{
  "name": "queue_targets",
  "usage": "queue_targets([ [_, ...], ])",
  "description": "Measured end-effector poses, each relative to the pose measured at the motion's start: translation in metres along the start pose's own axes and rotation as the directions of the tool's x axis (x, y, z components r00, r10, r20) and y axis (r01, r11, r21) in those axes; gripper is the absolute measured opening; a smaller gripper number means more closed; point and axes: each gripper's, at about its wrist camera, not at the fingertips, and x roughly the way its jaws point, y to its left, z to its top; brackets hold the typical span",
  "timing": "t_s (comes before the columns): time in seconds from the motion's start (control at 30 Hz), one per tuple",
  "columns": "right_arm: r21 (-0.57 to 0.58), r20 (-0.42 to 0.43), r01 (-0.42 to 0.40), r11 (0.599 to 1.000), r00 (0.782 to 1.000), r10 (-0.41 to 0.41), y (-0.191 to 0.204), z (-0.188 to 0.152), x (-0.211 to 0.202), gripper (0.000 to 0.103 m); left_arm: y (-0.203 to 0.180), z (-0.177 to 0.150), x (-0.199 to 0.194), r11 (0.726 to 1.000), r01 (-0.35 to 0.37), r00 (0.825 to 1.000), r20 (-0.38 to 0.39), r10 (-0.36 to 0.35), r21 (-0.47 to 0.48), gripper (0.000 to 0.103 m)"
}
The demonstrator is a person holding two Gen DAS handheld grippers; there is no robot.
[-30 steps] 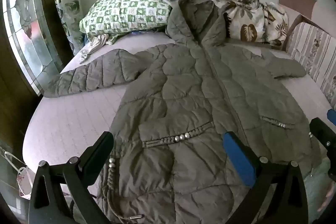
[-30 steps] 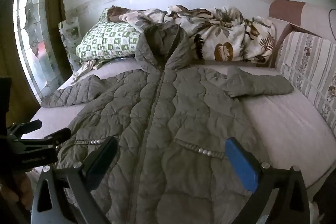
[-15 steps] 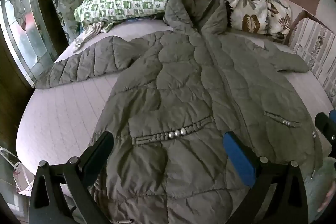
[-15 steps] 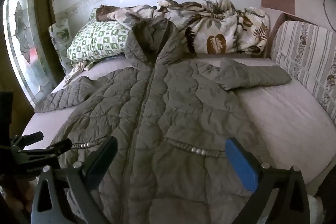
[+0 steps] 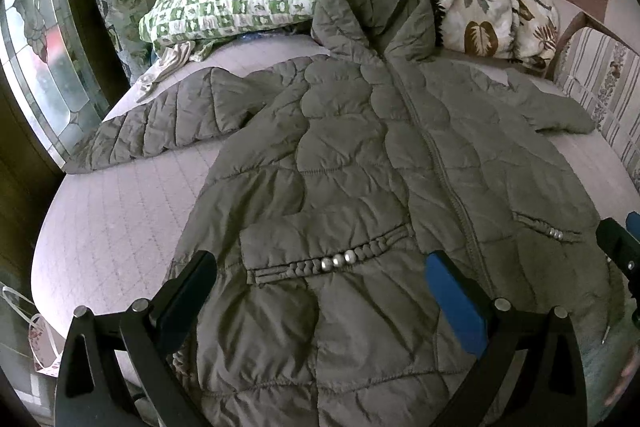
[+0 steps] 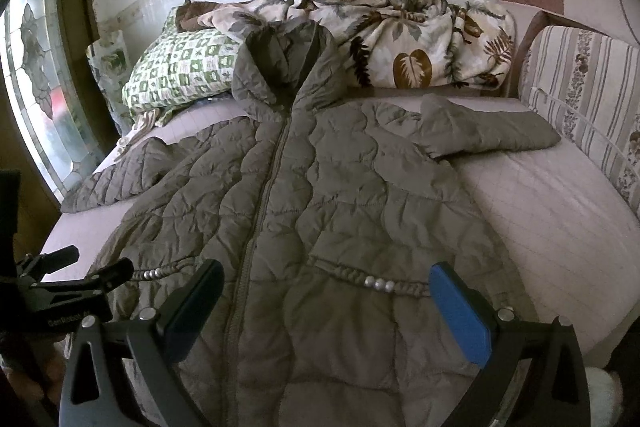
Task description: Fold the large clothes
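- The bed [image 5: 100, 227] with a pale quilted mattress carries all things; a striped cushion [image 6: 592, 95] stands along its side beyond the coat's folded sleeve
- The coat [image 5: 360, 167], grey-green and quilted, lies flat on the bed with front up and zipper closed; its hood [image 6: 288, 67] leans against the bedding at the head of the bed, its hem hangs over the near edge
- One sleeve [image 5: 160, 123] of the coat is stretched out toward the window [image 5: 36, 59]; the other sleeve [image 6: 488, 131] is bent and lies on the mattress
- Behind the hood of the coat are a leaf-print blanket [image 6: 400, 31] and a green checked pillow [image 5: 232, 3]
- The left hand-held gripper [image 5: 320, 291] hangs above the lower front of the coat, jaws wide apart, holding nothing
- The right hand-held gripper [image 6: 326, 295] hangs above the hem of the coat, also wide apart and holding nothing
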Motion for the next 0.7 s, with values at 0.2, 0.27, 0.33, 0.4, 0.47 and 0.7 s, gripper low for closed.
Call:
queue_targets([
  [0.2, -0.001, -0.002, 0.002, 1.000, 1.000, -0.002, -0.0002, 0.0009, 0.0010, 0.103, 0.0025, 0.0007, 0.0002, 1.000, -0.008, 1.000, 0.003, 0.008, -0.009, 0.103],
  [0.27, -0.002, -0.004, 0.002, 1.000, 1.000, -0.002, -0.0005, 0.0011, 0.0012, 0.103, 0.0036, 0.0015, 0.0003, 1.000, -0.008, 1.000, 0.003, 0.008, -0.012, 0.103],
  [0.33, -0.001, -0.004, 0.001, 1.000, 1.000, -0.001, -0.0002, 0.0009, 0.0014, 0.103, 0.0042, 0.0021, 0.0002, 1.000, -0.007, 1.000, 0.004, 0.008, -0.015, 0.103],
  [0.4, -0.004, -0.005, 0.000, 1.000, 1.000, 0.000, 0.0004, 0.0014, 0.0018, 0.103, 0.0051, 0.0028, -0.0001, 1.000, -0.005, 1.000, 0.004, 0.005, -0.018, 0.103],
  [0.47, -0.011, -0.005, 0.000, 1.000, 1.000, 0.000, 0.0016, 0.0024, 0.0020, 0.103, 0.0058, 0.0030, -0.0007, 1.000, -0.005, 1.000, 0.005, 0.005, -0.019, 0.103],
  [0.7, -0.030, 0.002, -0.002, 1.000, 1.000, 0.002, 0.0081, 0.0036, -0.0003, 0.103, 0.0081, 0.0052, -0.0020, 1.000, -0.003, 1.000, 0.007, 0.003, -0.024, 0.103],
])
